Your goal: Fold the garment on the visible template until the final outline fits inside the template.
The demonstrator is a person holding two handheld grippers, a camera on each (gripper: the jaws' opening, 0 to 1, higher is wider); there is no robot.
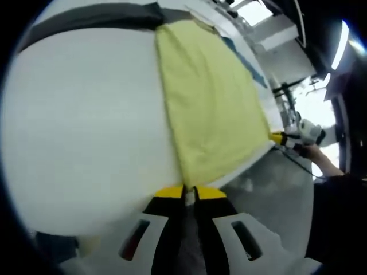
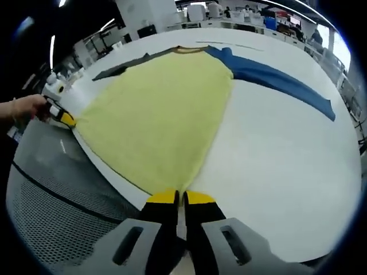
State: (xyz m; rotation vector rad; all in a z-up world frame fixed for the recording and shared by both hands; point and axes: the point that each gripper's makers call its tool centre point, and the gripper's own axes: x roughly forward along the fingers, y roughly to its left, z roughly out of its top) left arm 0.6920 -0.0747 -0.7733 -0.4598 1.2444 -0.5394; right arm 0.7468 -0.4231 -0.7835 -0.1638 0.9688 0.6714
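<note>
A yellow garment lies spread flat on the white table, its hem along the near table edge. One sleeve is blue, the other dark grey. My left gripper is shut on one hem corner. My right gripper is shut on the other hem corner. In the right gripper view the left gripper shows at the far corner, held by a hand. In the left gripper view the right gripper shows at the opposite corner.
The table edge runs right under both grippers, with grey floor and a perforated mesh surface below it. Desks and chairs stand behind the table's far side.
</note>
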